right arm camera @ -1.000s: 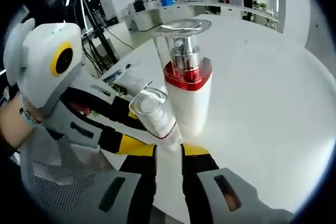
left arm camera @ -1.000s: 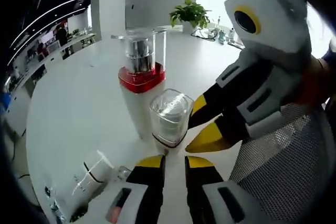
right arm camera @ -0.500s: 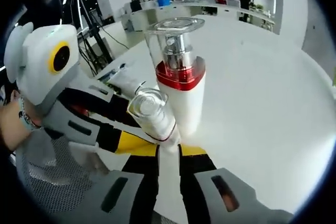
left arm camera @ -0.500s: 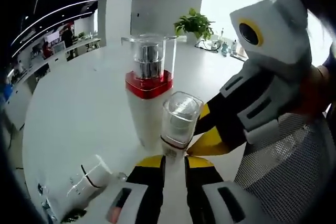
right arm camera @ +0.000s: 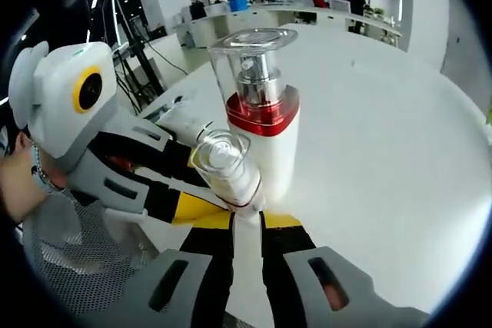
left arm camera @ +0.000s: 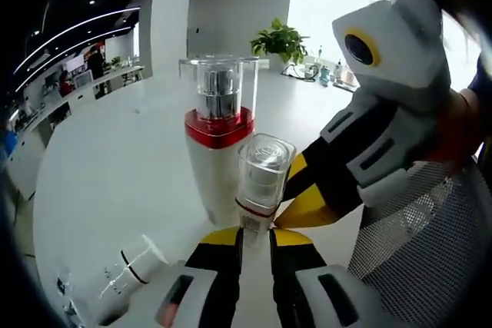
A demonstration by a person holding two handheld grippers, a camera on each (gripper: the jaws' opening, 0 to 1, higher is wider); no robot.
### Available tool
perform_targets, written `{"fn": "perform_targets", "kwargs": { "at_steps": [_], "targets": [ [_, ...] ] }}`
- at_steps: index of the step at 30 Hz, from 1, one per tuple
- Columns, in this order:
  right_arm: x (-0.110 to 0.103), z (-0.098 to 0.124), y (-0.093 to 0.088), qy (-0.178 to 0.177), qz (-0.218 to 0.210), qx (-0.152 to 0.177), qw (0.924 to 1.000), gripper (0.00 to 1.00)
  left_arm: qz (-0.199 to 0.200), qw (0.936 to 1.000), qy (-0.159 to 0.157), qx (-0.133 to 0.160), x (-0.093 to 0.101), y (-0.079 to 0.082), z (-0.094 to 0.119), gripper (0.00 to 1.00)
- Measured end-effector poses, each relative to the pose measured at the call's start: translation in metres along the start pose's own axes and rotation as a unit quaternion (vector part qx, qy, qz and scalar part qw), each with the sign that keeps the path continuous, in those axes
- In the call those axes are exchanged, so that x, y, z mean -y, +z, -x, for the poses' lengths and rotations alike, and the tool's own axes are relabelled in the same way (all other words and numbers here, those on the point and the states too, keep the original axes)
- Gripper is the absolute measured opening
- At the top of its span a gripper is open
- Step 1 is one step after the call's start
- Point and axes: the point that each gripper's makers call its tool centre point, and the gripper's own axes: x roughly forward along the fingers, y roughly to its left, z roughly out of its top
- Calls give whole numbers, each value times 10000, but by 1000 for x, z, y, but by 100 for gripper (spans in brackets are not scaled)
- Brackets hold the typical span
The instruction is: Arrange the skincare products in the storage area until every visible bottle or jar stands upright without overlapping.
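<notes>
Left gripper view: the small clear-capped bottle [left arm camera: 261, 178], tilted a second ago, now stands close to upright just beside the tall red-collared pump bottle [left arm camera: 221, 140] on the white table [left arm camera: 100, 159]. We judge the righting step nearly done. Our left gripper [left arm camera: 254, 237] has its jaws drawn close on the small bottle's base; whether they truly pinch it we cannot tell. The right gripper [left arm camera: 296, 193] comes in from the right, its yellow tips against the same bottle's lower part. A white tube [left arm camera: 127, 266] lies on its side at lower left, so work is left.

Right gripper view: the small bottle [right arm camera: 227, 174] leans towards the camera, its foot between the nearly closed jaws of the right gripper [right arm camera: 247, 224], which appear to grip it. The left gripper [right arm camera: 196, 209] meets it from the left. Here the tube [right arm camera: 184, 120] shows partly, behind the left gripper. The pump bottle [right arm camera: 261, 124] stands upright.
</notes>
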Motion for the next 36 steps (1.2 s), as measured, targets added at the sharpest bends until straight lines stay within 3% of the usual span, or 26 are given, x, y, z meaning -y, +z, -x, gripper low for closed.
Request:
{"fn": "perform_targets", "kwargs": {
  "at_steps": [18,36],
  "targets": [
    [0,0,-1,-26,-37,-39,10000,12,-123,9999,-23,19,0,-2,-4,16],
    [-1,-1,-6,-13,-34,-212,9998,18,278,9993,232,-65,-20,-5,18,20]
  ]
}}
